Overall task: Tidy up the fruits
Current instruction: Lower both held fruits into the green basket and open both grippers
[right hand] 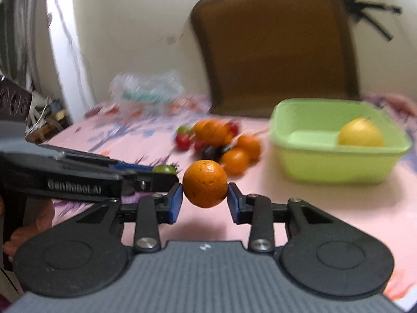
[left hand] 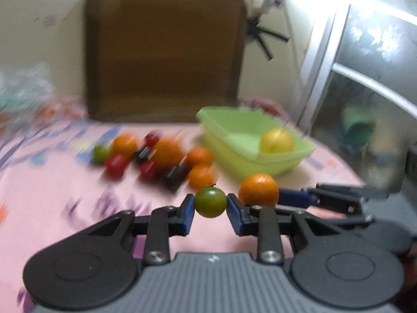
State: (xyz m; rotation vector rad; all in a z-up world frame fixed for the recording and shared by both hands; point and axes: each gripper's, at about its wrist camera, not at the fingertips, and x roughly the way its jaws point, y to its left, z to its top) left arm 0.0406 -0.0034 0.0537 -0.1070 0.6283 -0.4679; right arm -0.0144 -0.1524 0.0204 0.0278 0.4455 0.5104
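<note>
Two fruits are up off the pink cloth (left hand: 52, 190): the left gripper (left hand: 210, 203) clamps a small green tomato (left hand: 210, 202), the right gripper (right hand: 204, 191) an orange (right hand: 204, 184), dimpled and glossy. Carrying looks underway; next, each needs lifting over the green tub (right hand: 338, 167) rim beside the lemon (right hand: 361, 133)

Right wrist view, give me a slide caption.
Right tongs grip an orange near the green tub holding one yellow fruit.

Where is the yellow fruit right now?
The yellow fruit lies alone inside the green tub, in its right corner, on the pink cloth right of the fruit pile.
</note>
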